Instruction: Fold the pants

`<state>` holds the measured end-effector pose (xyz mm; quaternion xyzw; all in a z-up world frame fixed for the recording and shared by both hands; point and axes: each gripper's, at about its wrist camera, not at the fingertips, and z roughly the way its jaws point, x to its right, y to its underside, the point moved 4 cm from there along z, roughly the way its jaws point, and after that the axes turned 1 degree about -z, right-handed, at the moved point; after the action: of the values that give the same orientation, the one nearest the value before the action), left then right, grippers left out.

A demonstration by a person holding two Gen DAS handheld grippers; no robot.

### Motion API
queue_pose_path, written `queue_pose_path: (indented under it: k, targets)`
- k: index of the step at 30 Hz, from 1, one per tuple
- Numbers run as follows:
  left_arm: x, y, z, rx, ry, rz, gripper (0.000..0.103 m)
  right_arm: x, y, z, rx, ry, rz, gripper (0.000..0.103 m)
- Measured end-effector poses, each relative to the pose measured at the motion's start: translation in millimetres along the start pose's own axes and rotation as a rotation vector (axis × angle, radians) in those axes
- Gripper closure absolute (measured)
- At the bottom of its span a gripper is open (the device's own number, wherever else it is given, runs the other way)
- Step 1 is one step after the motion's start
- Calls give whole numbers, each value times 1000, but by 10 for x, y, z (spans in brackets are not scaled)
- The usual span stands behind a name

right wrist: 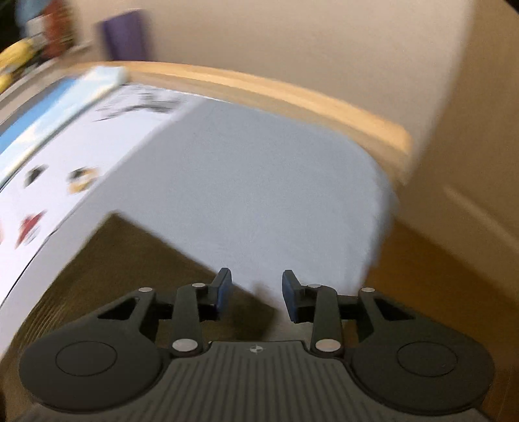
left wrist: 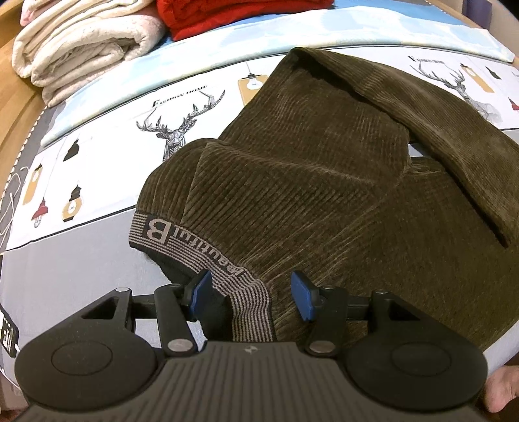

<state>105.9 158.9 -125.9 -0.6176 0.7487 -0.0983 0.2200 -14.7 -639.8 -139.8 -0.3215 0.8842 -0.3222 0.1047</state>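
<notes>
Brown corduroy pants (left wrist: 308,168) lie partly folded on the bed, one leg laid slanting across the top right. Their striped waistband (left wrist: 181,246), lettered "Beautiful", runs down to my left gripper (left wrist: 251,297). That gripper is open, and the waistband's end lies between the blue pads (left wrist: 201,292) without being pinched. In the blurred right wrist view, my right gripper (right wrist: 256,289) is open with nothing between its fingers. It hovers over the grey sheet, just past an edge of the pants (right wrist: 113,259) at the lower left.
The bed sheet (left wrist: 81,259) is grey with a white band printed with deer and lamps. Folded cream blankets (left wrist: 81,48) and a red cloth (left wrist: 240,16) lie at the back left. A wooden bed rail (right wrist: 292,91) edges the mattress, with floor (right wrist: 438,276) to the right. A hand (left wrist: 502,389) shows at the bottom right.
</notes>
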Motion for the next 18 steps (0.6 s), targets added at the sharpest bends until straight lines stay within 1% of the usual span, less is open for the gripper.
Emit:
queue_pose_path:
  k: [3, 6, 8, 12, 15, 17, 18]
  targets:
    - [51, -22, -5, 4, 4, 7, 44, -468, 10, -188, 88, -105, -155, 67]
    - [87, -40, -7, 6, 5, 20, 44, -993, 80, -459, 213, -203, -349, 68]
    - [103, -50, -6, 9, 4, 27, 44, -1338, 160, -661, 300, -242, -493, 68]
    - [102, -59, 12, 9, 0, 30, 44, -1983, 404, -1004, 474, -341, -758, 68]
    - [95, -52, 33, 6, -1, 40, 44, -2379, 680, -1244, 558, -421, -925, 70]
    - [89, -49, 47, 6, -1, 50, 44, -2634, 826, -1373, 596, -439, -1015, 70]
    - [89, -46, 52, 6, -2, 53, 44, -2752, 922, -1424, 620, -428, -1063, 70]
